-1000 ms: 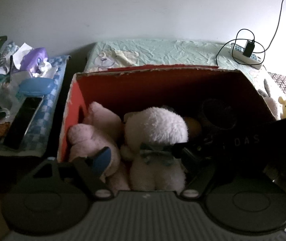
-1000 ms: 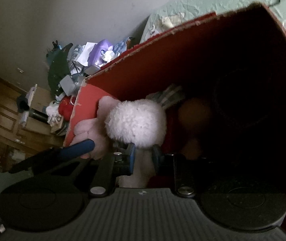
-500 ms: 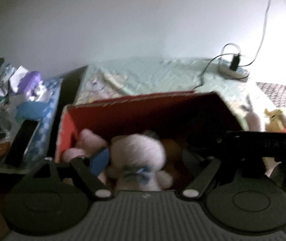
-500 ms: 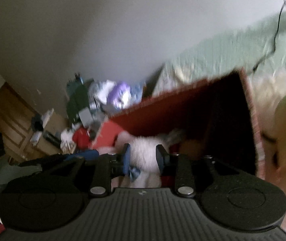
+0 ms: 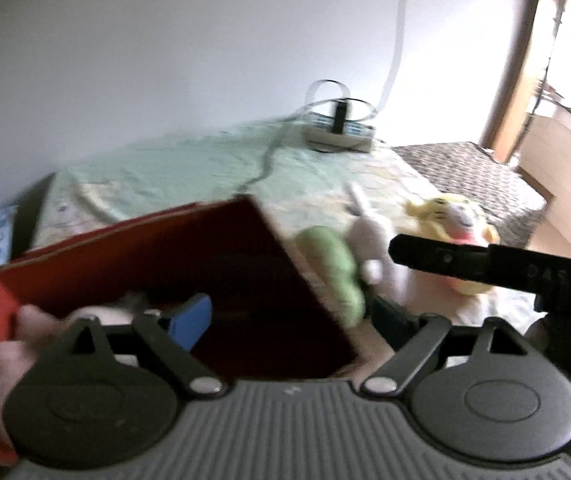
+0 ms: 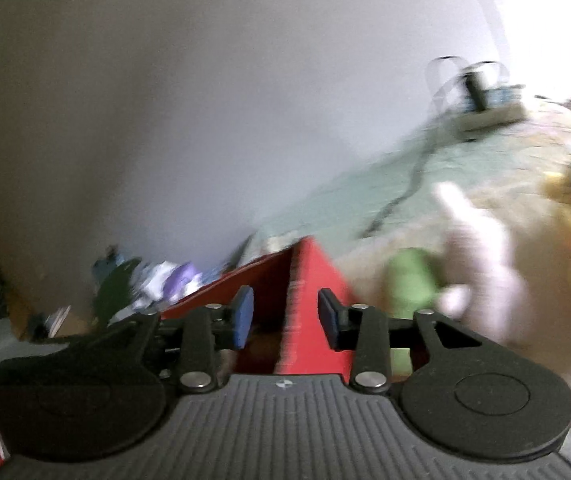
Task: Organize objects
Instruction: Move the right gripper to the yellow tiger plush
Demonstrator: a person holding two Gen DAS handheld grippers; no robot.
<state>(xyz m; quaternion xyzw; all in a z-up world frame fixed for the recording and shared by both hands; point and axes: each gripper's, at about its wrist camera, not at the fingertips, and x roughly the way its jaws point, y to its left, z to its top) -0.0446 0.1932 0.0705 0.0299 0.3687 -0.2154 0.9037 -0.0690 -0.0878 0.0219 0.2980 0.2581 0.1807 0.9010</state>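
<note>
Red box (image 6: 309, 312) between open right gripper (image 6: 285, 316)

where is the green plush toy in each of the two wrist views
Left wrist: green plush toy right of centre, against the red box's right wall.
Right wrist: green plush toy right of centre, beyond the box corner.
Shared landmark: power strip on the bed, behind.

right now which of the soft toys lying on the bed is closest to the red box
The green soft toy, right beside the red box. The white one and the yellow one lie farther right.
</note>
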